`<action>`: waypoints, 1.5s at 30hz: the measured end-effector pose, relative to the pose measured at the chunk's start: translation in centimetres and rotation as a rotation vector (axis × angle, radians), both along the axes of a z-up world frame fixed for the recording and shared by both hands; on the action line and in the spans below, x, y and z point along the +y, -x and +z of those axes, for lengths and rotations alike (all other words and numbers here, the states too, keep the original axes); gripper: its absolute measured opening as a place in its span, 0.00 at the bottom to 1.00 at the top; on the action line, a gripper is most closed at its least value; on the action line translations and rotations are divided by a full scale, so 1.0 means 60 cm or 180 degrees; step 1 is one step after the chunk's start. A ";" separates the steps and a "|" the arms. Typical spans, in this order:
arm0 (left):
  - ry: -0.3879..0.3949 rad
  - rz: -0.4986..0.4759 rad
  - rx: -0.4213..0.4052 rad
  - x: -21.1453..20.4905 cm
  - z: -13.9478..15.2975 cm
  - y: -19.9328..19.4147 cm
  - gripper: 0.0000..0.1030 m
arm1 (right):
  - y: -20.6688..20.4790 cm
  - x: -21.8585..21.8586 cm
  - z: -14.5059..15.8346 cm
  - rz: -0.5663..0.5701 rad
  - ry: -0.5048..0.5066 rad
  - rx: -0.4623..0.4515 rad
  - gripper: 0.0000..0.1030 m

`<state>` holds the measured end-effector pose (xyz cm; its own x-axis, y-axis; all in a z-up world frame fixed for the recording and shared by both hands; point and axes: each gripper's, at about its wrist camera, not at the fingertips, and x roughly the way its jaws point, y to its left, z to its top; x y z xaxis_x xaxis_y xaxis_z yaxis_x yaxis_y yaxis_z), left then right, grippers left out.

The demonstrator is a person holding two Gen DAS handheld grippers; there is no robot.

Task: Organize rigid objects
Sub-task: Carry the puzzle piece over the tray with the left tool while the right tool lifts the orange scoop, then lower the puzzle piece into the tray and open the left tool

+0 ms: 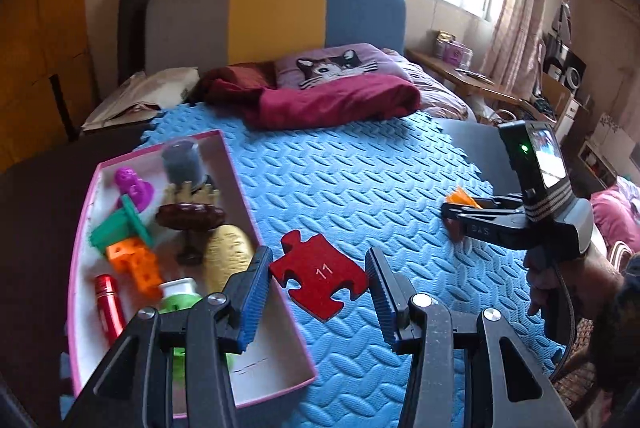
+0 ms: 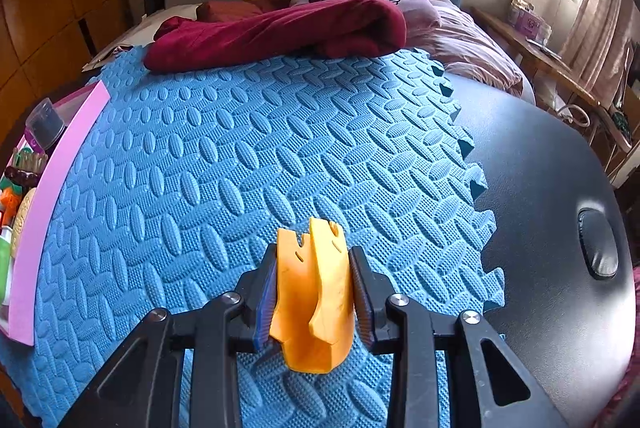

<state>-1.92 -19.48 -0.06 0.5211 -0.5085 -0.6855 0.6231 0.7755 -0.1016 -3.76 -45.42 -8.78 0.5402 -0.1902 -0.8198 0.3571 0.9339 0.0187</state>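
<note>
Left wrist view: left gripper [image 1: 318,302] released, poised over red puzzle piece "11" [image 1: 319,280] on the blue foam mat [image 1: 360,187], just beside the pink-rimmed box [image 1: 236,163] at the mat's left edge. Right wrist view: right gripper [image 2: 314,292] clenched on orange plastic piece [image 2: 316,292], above the mat's near edge. Judged step: collecting; next, carry it left into the box.
</note>
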 end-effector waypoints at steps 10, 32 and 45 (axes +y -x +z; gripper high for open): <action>0.0043 0.0193 0.0019 0.045 0.004 -0.016 0.47 | 0.000 -0.007 0.001 -0.0065 -0.0108 -0.0017 0.33; 0.0198 0.0954 0.0185 0.249 -0.009 -0.074 0.47 | 0.000 0.001 0.003 0.0030 0.0066 -0.0024 0.32; 0.0234 0.0684 0.0427 0.241 -0.046 -0.061 0.47 | -0.001 0.002 0.003 0.0045 0.0105 -0.0017 0.32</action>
